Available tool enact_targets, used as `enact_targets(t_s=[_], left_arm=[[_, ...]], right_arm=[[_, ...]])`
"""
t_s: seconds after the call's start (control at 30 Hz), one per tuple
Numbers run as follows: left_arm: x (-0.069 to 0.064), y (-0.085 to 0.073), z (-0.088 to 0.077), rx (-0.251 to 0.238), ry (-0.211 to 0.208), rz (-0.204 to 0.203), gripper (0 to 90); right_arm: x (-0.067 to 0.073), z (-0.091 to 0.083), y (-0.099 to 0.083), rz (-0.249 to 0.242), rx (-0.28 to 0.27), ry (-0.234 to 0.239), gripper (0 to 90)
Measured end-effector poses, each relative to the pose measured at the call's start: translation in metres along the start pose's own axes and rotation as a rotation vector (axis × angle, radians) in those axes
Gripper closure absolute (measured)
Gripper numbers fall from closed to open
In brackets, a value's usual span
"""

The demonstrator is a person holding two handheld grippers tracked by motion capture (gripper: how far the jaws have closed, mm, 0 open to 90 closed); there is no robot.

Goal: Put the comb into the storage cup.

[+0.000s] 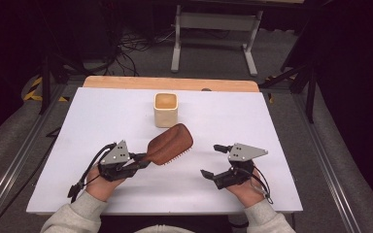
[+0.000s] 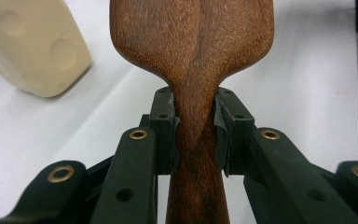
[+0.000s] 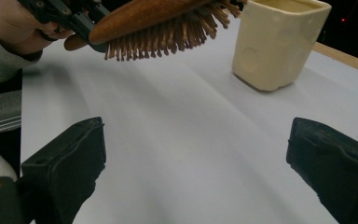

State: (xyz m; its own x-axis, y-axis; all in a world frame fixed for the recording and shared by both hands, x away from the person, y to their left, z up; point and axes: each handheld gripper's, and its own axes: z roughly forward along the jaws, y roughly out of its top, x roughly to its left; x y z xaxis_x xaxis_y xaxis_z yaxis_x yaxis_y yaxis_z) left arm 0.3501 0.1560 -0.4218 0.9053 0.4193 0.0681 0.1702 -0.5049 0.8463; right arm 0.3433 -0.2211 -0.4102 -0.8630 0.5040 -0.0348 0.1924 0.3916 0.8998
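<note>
So the left tongs (image 1: pixel 138 160) are clamping down on the narrow neck of a wooden hairbrush (image 1: pixel 170 143), right where the handle is widening out into the paddle head. In the left gripper view the two black jaws are squeezing the handle from both sides, with the brown wood grain running straight up between them. The brush is being held up off the white counter (image 1: pixel 102 121), bristles facing down and the smooth back facing up; the right gripper view is showing the wooden bristles hanging clear above the surface. The head is angling up and away from the person's left hand (image 1: pixel 102 182), toward the middle of the counter.

Just past the tip of the brush, a cream squarish cup (image 1: pixel 166 109) is sitting upright on the counter with its open top showing. The brush head is coming close to it but I can't tell for sure if they're touching; from the high view it looks like just beside.

The right tongs (image 1: pixel 213 160) are hanging wide open, nothing between the jaws, off to the right of the brush and apart from it. The right hand (image 1: pixel 245 189) is resting low near the front edge of the counter. A bare wooden strip (image 1: pixel 170 83) is running along the far edge.
</note>
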Motion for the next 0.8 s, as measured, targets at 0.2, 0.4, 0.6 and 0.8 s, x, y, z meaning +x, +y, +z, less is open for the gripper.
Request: enact_targets(t_s=[0.2, 0.4, 0.6, 0.8], left_arm=[[0.000, 0.000, -0.002, -0.001, 0.023, 0.013, 72.2], [0.000, -0.002, -0.002, 0.001, 0.029, 0.013, 72.2], [0.000, -0.002, -0.003, -0.005, 0.032, 0.015, 72.2], [-0.001, -0.002, -0.004, -0.012, 0.036, 0.022, 72.2]], right_arm=[[0.000, 0.014, 0.019, -0.007, 0.006, 0.018, 3.3], [-0.001, 0.030, 0.037, 0.027, -0.002, 0.067, 1.2], [0.001, 0.049, 0.048, 0.020, 0.024, 0.084, 1.0], [0.002, 0.062, 0.054, 0.031, 0.031, 0.086, 0.7]])
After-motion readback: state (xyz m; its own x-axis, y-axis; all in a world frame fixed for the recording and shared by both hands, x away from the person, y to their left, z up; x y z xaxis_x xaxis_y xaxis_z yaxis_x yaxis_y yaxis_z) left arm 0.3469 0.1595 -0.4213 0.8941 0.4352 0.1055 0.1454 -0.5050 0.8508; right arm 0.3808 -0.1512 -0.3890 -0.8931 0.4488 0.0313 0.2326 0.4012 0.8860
